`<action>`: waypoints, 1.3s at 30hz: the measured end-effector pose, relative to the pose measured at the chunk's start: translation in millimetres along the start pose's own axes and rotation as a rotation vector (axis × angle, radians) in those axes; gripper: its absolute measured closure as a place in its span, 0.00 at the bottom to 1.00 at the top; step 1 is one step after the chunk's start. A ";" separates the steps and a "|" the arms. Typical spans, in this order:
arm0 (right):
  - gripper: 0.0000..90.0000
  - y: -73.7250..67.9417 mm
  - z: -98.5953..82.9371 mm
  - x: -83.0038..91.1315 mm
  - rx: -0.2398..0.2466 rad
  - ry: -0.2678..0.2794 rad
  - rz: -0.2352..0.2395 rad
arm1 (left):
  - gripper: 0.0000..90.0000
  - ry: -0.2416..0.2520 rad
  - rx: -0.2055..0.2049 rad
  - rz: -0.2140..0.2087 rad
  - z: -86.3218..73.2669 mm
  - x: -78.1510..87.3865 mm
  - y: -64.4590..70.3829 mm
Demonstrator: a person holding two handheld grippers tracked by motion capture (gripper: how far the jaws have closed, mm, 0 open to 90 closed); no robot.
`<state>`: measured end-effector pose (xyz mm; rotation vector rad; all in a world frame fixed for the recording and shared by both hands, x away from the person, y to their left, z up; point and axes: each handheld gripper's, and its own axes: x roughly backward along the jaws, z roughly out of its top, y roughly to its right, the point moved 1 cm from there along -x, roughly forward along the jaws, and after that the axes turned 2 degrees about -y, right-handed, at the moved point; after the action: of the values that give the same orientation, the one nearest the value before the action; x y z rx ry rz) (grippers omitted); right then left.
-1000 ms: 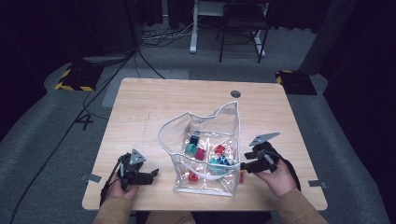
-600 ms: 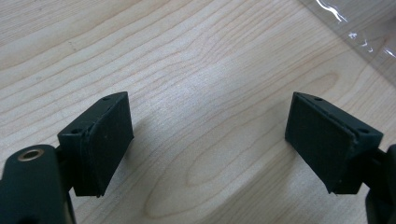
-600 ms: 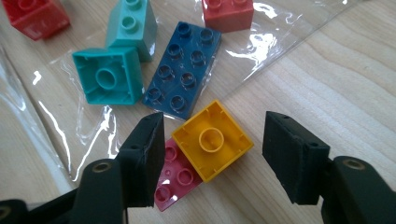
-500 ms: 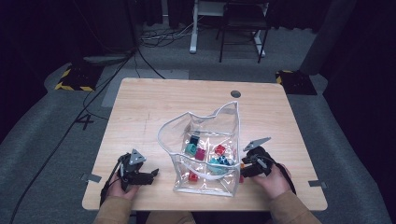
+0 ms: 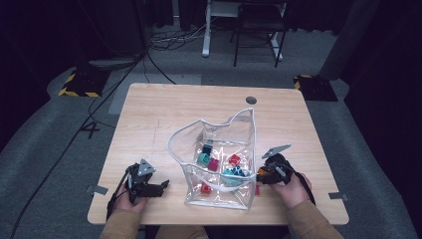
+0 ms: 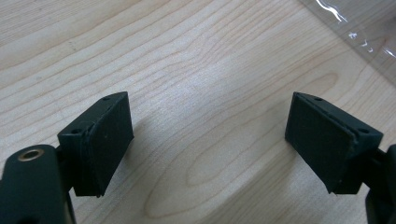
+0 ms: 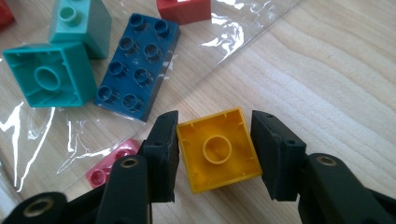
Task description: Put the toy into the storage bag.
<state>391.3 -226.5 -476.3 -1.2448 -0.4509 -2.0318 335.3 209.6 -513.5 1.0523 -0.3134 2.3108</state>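
right gripper (image 7: 215,151) clasping yellow brick (image 7: 218,149), no lettering

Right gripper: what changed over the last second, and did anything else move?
The right gripper moved left, in toward the clear plastic bag, and now sits at the bag's right edge. Its jaws stand on either side of a yellow brick, which lies hollow side up on the table; whether they touch it is unclear. The left gripper, open over bare wood, and the bag stayed put.
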 end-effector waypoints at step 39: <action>0.65 -9.1 33.2 112.4 0.039 0.231 0.016 | 0.17 -0.001 0.002 0.000 -0.1 0.1 0.2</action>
<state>372.9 -243.0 -361.3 -0.9728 -0.3666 -2.1117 335.1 209.6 -513.5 1.0543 -0.3111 2.3117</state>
